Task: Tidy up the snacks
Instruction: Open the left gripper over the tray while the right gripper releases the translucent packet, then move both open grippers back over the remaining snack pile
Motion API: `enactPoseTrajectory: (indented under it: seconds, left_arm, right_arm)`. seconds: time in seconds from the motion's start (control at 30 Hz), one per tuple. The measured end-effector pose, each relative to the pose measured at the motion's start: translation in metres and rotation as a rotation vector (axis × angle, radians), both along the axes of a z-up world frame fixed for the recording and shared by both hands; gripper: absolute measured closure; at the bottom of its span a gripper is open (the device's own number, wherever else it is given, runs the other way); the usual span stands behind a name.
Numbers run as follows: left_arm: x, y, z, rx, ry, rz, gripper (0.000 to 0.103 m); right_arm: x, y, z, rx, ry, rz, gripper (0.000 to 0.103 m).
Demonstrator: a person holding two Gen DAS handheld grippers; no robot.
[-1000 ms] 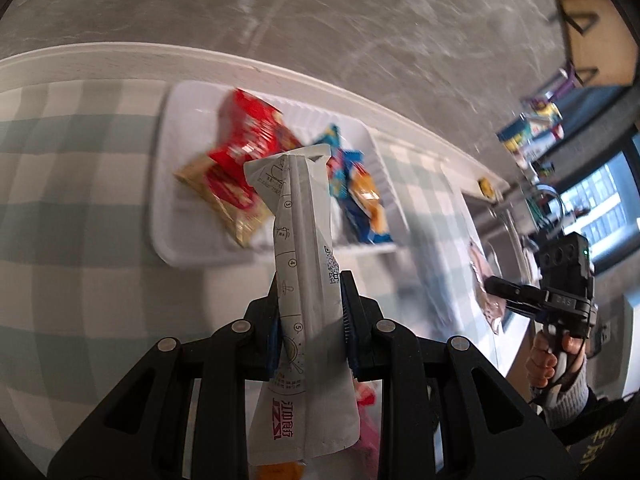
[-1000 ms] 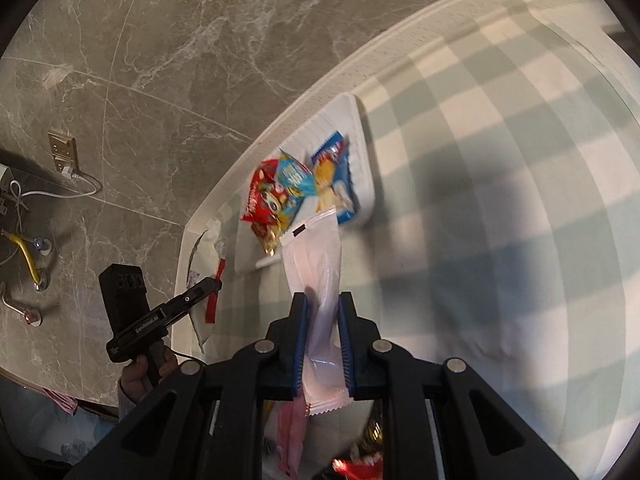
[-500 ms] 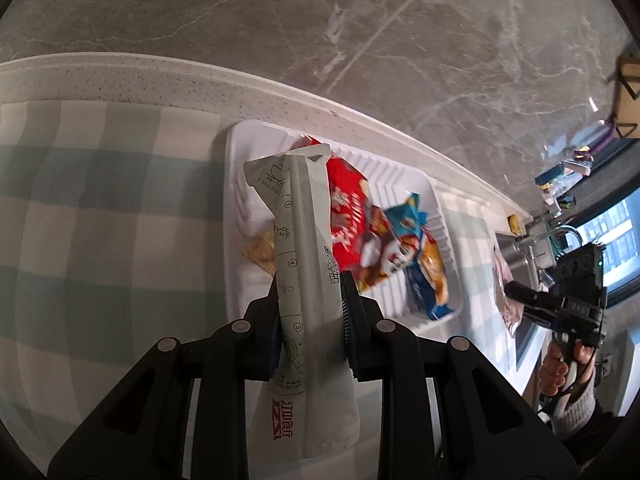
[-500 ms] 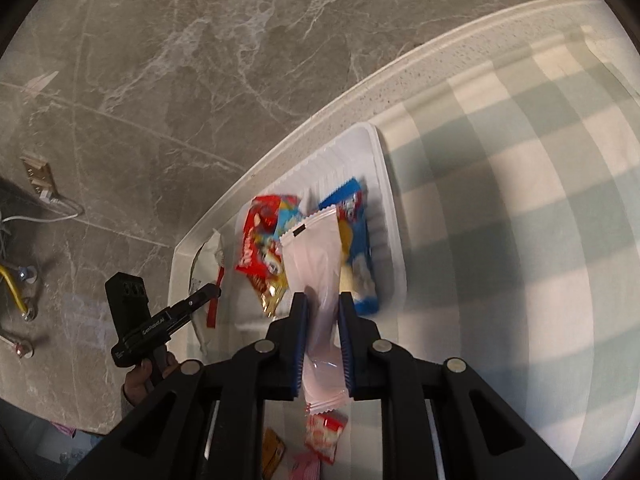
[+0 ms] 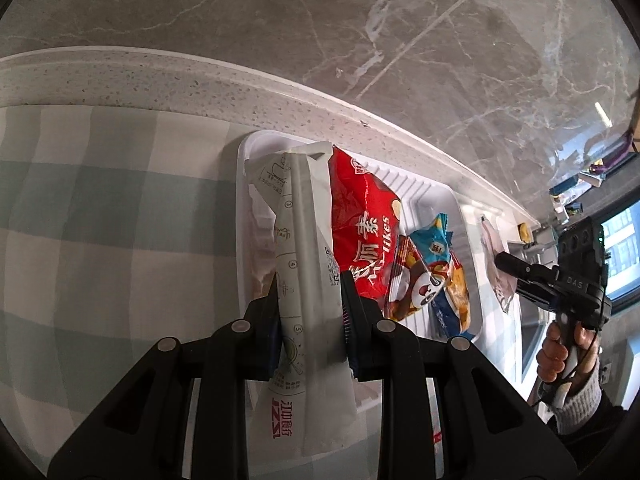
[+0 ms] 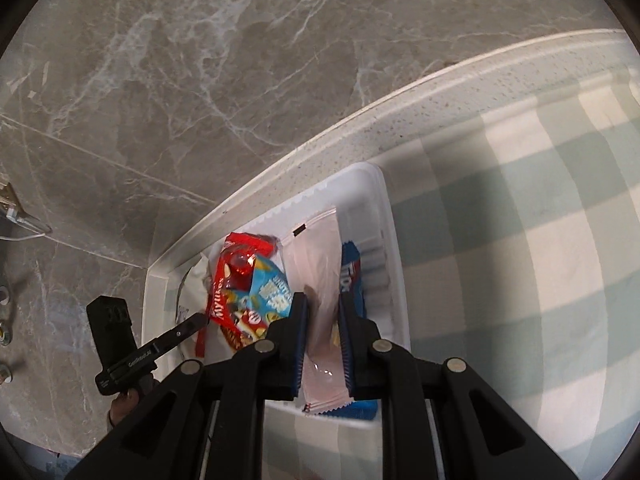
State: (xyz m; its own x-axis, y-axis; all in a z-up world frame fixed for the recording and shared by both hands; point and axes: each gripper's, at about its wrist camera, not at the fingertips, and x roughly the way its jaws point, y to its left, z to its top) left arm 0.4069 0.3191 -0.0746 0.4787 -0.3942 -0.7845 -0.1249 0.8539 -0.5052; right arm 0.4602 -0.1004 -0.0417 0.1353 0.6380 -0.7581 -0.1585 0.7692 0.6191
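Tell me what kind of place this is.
Probably a home kitchen or dining corner. A speckled stone counter with a checked cloth runs along a marble-tiled wall. On the cloth, a white tray holds snack packets, and a window shows at the far right.

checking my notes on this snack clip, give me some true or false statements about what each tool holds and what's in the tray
1. The left tool is shut on a white packet. True.
2. The right tool is open and holds nothing. False: it is shut on a pale pink packet.
3. The white tray already holds a red bag and a blue packet. True.
4. The tray sits on bare wood. False: it sits on a green and white checked cloth.
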Motion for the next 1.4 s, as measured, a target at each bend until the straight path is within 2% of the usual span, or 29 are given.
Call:
enactPoseTrajectory:
  seconds: [0.23, 0.3, 0.37, 0.43, 0.47, 0.5, 0.57, 0.67, 0.9, 1.2, 1.4]
  left_arm:
    - [0.007, 0.000, -0.005, 0.025, 0.009, 0.013, 0.079]
    - [0.007, 0.000, -0.004, 0.034, -0.001, 0.019, 0.078]
    - [0.005, -0.002, 0.001, 0.064, -0.010, 0.020, 0.076]
    - [0.002, -0.002, 0.007, 0.090, -0.023, 0.020, 0.074]
    - [0.001, -0.002, 0.010, 0.097, -0.028, 0.026, 0.070]
    - [-0.001, -0.001, 0.014, 0.094, -0.036, 0.032, 0.060]
    - [-0.003, 0.000, 0.019, 0.090, -0.049, 0.044, 0.051]
    - [-0.008, 0.000, 0.028, 0.105, -0.061, 0.056, 0.051]
    - [-0.026, -0.001, 0.049, 0.128, -0.083, 0.067, 0.051]
    - [-0.088, -0.027, 0.082, 0.154, -0.135, 0.040, 0.051]
    - [-0.135, -0.060, 0.086, 0.167, -0.135, 0.006, 0.050]
  right_arm:
    - [0.003, 0.016, -0.008, -0.101, -0.034, 0.023, 0.081]
    - [0.001, 0.017, -0.003, -0.121, -0.067, 0.032, 0.067]
    - [-0.003, 0.015, 0.003, -0.123, -0.095, 0.037, 0.063]
    - [-0.006, 0.014, 0.009, -0.127, -0.117, 0.044, 0.063]
    - [-0.008, 0.013, 0.013, -0.129, -0.130, 0.048, 0.063]
    - [-0.009, 0.013, 0.016, -0.129, -0.139, 0.052, 0.063]
    - [-0.015, 0.011, 0.022, -0.125, -0.157, 0.061, 0.060]
    - [-0.023, 0.009, 0.030, -0.122, -0.177, 0.069, 0.056]
    - [-0.048, -0.002, 0.047, -0.090, -0.192, 0.068, 0.056]
    - [-0.095, -0.033, 0.073, -0.060, -0.224, 0.051, 0.052]
    - [-0.132, -0.054, 0.081, -0.045, -0.234, 0.041, 0.052]
